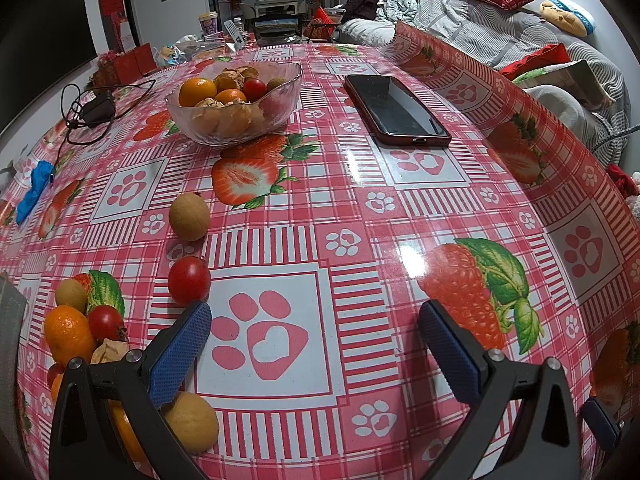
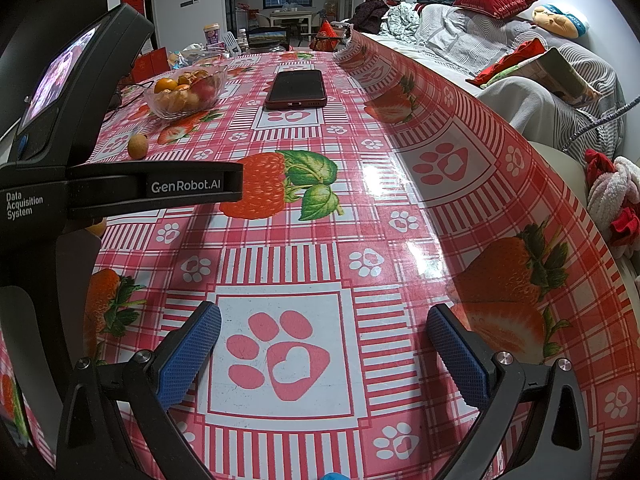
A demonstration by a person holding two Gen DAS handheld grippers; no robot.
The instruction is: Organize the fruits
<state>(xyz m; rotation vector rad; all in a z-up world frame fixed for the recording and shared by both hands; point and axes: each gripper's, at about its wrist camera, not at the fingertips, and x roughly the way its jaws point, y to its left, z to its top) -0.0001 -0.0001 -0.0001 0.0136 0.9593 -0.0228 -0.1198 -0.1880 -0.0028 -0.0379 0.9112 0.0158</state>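
A glass bowl [image 1: 234, 128] holding oranges, a cherry tomato and husked fruits stands at the far left of the table; the right wrist view has it too [image 2: 185, 108]. Loose fruit lies near my left gripper [image 1: 314, 328]: a brown longan [image 1: 189, 217], a cherry tomato [image 1: 189, 280], a tangerine [image 1: 68, 334], another tomato [image 1: 105, 322] and a tan fruit [image 1: 192, 422] under the left finger. That gripper is open and holds nothing. My right gripper [image 2: 324, 332] is open too, over bare tablecloth. The body of the left gripper [image 2: 60, 184] fills the left of the right wrist view.
A phone in a red case [image 1: 396, 108] lies face up past the middle of the table. A black charger with cable [image 1: 96, 110] and a blue item [image 1: 36, 190] sit at the left edge. The tablecloth's right edge [image 2: 480, 152] curls upward; a sofa with cushions is beyond.
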